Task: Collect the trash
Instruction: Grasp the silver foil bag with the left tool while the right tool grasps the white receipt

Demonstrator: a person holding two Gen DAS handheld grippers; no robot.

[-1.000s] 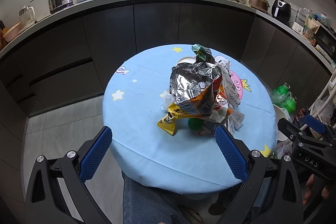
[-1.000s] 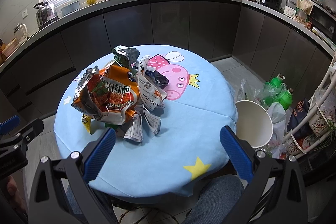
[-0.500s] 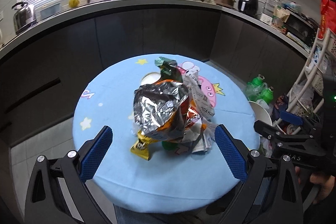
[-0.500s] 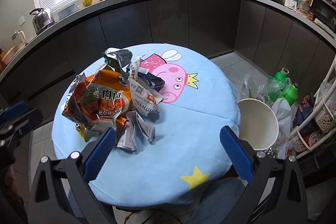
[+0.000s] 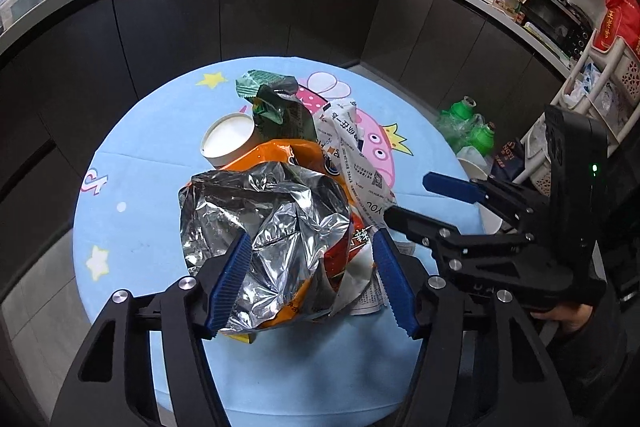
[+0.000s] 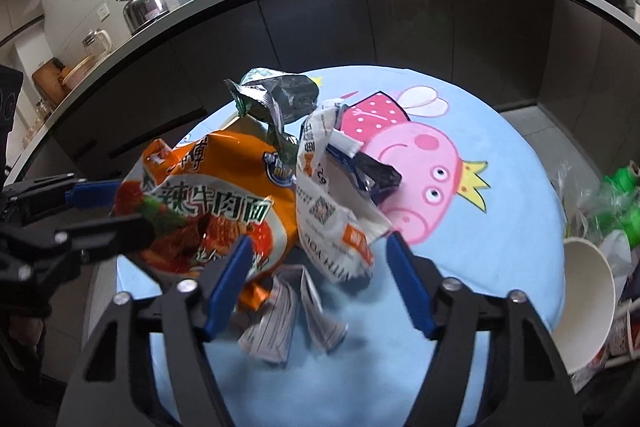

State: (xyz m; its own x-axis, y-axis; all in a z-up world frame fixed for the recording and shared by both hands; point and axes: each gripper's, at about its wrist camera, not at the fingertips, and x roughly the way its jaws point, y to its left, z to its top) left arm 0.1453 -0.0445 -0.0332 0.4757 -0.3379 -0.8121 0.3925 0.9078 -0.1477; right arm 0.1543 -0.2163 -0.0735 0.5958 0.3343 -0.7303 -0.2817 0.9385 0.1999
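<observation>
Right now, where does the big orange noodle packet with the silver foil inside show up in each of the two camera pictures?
Left wrist view: the big orange noodle packet fills the centre, foil side facing the camera, between the gripper's blue fingers.
Right wrist view: centre-left, printed orange face showing.
Shared landmark: the pink cartoon pig on the blue tablecloth, just right of the packet.

**The tally on the round table**

One round table (image 5: pixel 132 227) stood there, blue cloth on top. On it sat one orange noodle bag (image 6: pixel 224 203), silver side out, one green wrapper (image 5: pixel 276 95) toward the far edge, one white printed wrapper (image 6: pixel 332 227), one small dark packet (image 6: pixel 376 179) and one paper cup (image 5: pixel 228 143). Two grippers worked it. Beyond the right edge: one white bucket (image 6: pixel 580 291), two green bottles (image 5: pixel 474 119).
</observation>
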